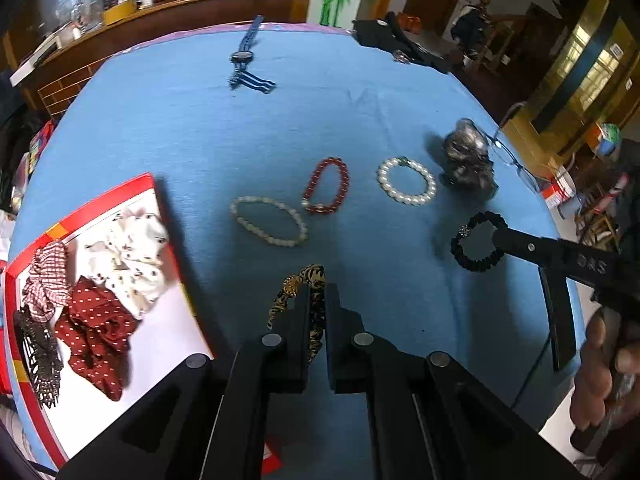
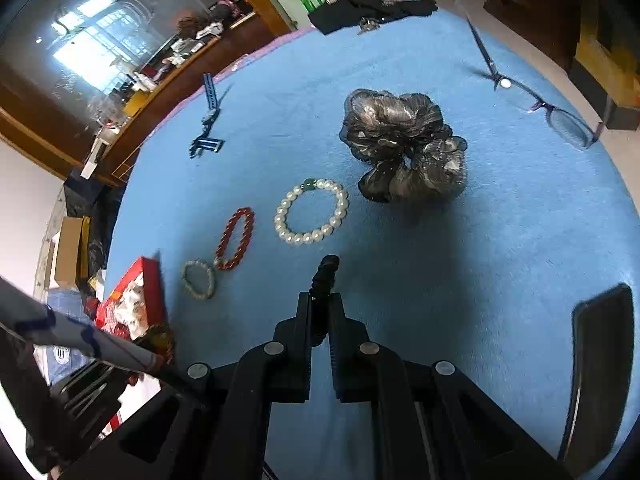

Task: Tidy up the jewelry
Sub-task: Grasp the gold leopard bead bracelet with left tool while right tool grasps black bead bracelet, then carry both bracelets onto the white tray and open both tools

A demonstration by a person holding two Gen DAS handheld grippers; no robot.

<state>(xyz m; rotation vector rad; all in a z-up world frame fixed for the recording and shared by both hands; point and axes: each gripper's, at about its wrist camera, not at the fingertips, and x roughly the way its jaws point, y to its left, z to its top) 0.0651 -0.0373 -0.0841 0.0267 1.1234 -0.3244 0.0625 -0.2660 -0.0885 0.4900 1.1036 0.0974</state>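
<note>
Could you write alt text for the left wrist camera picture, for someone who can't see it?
The left gripper pinches a leopard-print hair tie above a blue table; a red box of scrunchies sits left, three bead bracelets ahead.

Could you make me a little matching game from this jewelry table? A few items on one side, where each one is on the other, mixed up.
Items:
1. leopard-print fabric hair tie
2. black braided hair tie
3. red beaded bracelet
4. dark red scrunchie with white dots

Places:
A. lying in the red-rimmed box
B. pinched in the jaws of the right gripper
C. lying loose on the blue tablecloth, between two pale bead bracelets
D. pinched in the jaws of the left gripper

Pairs: 1-D, 2-B, 3-C, 4-A
</note>
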